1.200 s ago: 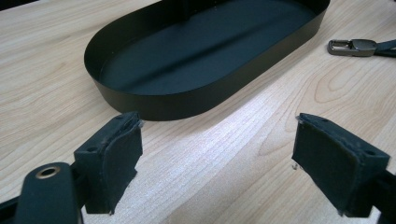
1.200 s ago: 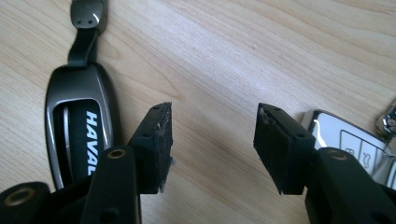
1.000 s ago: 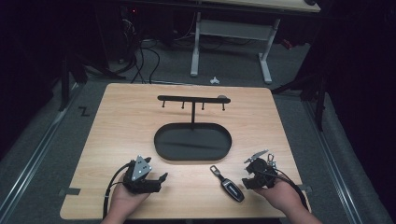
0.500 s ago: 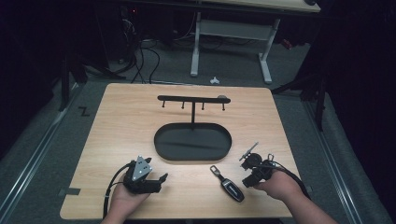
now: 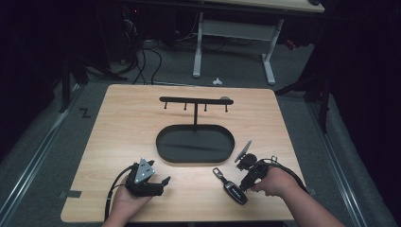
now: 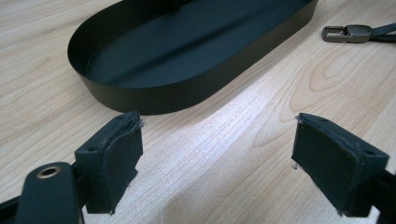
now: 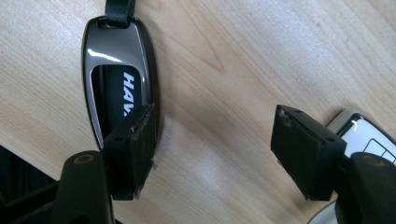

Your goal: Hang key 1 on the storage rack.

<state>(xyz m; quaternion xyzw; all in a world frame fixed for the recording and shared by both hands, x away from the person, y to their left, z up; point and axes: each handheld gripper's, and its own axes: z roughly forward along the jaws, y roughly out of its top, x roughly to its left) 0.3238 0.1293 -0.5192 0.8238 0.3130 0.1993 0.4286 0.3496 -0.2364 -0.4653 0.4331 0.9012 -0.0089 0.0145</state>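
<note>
At the near right of the desk [image 5: 118, 123], the right gripper [image 7: 212, 149], its jaws just spreading with only bare wood between them, hovers beside the key fob [image 7: 120, 79], which next needs straddling and pinching for the tray [image 5: 165, 147], judging by the layout.

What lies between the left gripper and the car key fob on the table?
Only bare wooden tabletop, seen in the high view. The left gripper points its open jaws toward the car key fob, with nothing on the stretch between them.
</note>
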